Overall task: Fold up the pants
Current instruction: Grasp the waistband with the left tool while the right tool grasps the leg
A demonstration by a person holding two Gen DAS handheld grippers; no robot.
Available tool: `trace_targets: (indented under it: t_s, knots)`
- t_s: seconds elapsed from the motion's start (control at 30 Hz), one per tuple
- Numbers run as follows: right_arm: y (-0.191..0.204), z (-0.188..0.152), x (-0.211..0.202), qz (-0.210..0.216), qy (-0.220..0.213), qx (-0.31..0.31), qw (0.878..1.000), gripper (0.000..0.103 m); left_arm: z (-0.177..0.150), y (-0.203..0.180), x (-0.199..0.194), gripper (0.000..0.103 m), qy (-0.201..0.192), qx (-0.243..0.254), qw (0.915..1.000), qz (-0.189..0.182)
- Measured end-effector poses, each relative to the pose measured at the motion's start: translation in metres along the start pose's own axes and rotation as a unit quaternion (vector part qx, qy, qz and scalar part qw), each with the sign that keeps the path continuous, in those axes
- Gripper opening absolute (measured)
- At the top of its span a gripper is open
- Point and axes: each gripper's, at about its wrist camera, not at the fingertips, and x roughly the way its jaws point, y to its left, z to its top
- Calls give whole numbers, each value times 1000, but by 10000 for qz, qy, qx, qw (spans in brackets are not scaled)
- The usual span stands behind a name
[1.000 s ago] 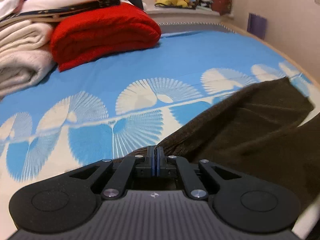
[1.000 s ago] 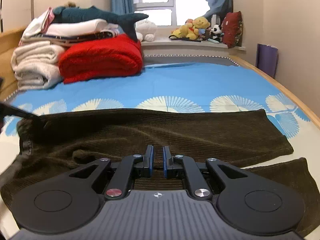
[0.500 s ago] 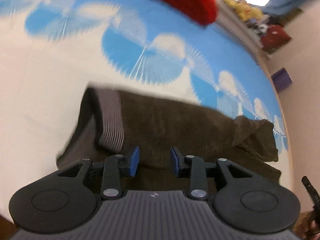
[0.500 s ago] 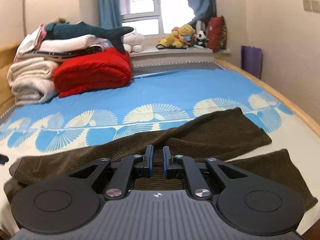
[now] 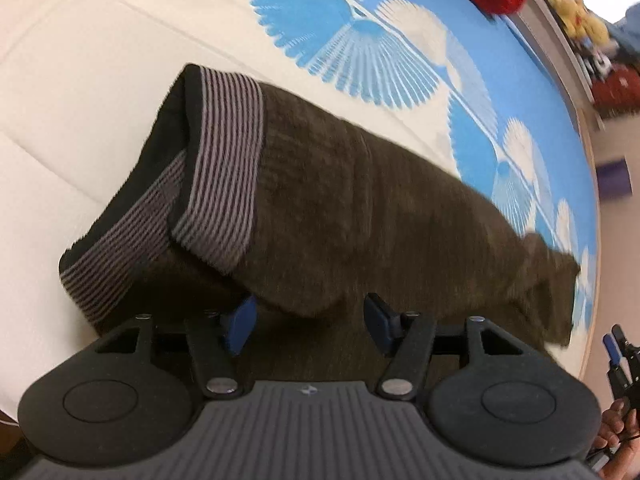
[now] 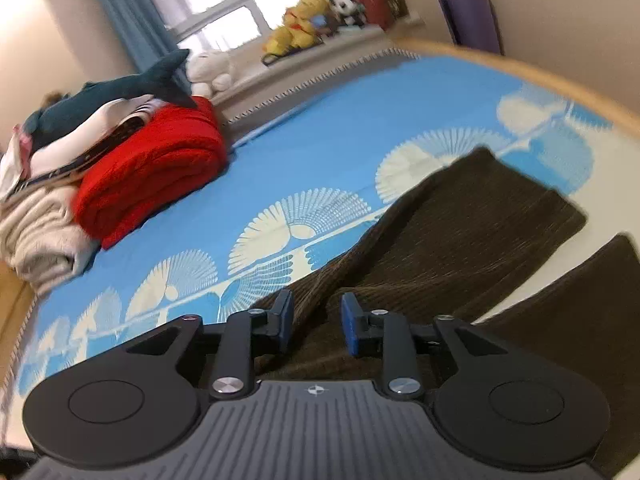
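Leftward, folded blankets (image 6: pixel 48 216) and a red throw (image 6: pixel 156 172) are stacked on the bed (image 6: pixel 340 128); a window sill with plush toys (image 6: pixel 300 28) is seen beyond; the brown pants (image 5: pixel 360 200) are spread over the blue fan-print sheet, the striped waistband (image 5: pixel 224 168) folded over; the left gripper (image 5: pixel 310 322) and right gripper (image 6: pixel 316 322) are held with jaws spread, nothing pinched; the pants' near edge is hidden beneath both.

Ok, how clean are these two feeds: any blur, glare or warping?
Left wrist view: pants and bedspread smeared towards the right edge, striped waistband fairly sharp. Right wrist view: window blown out, red blanket softly blurred, fisheye bends the bed frame.
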Motion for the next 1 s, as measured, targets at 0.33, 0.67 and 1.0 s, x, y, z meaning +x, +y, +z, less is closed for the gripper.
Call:
trace_targets:
  t_s: [0.33, 0.67, 1.0]
  knots:
    - [-51, 34, 125, -438, 15, 1301, 9905, 44, 22, 6, 2, 62, -407, -557, 9944, 806]
    - [-76, 39, 205, -391, 227, 1986, 9790, 45, 25, 8, -3, 36, -445, -435, 9935, 958]
    - [-53, 63, 146, -628, -84, 1495, 9867, 3, 27, 0, -22, 25, -653, 107, 9939, 881]
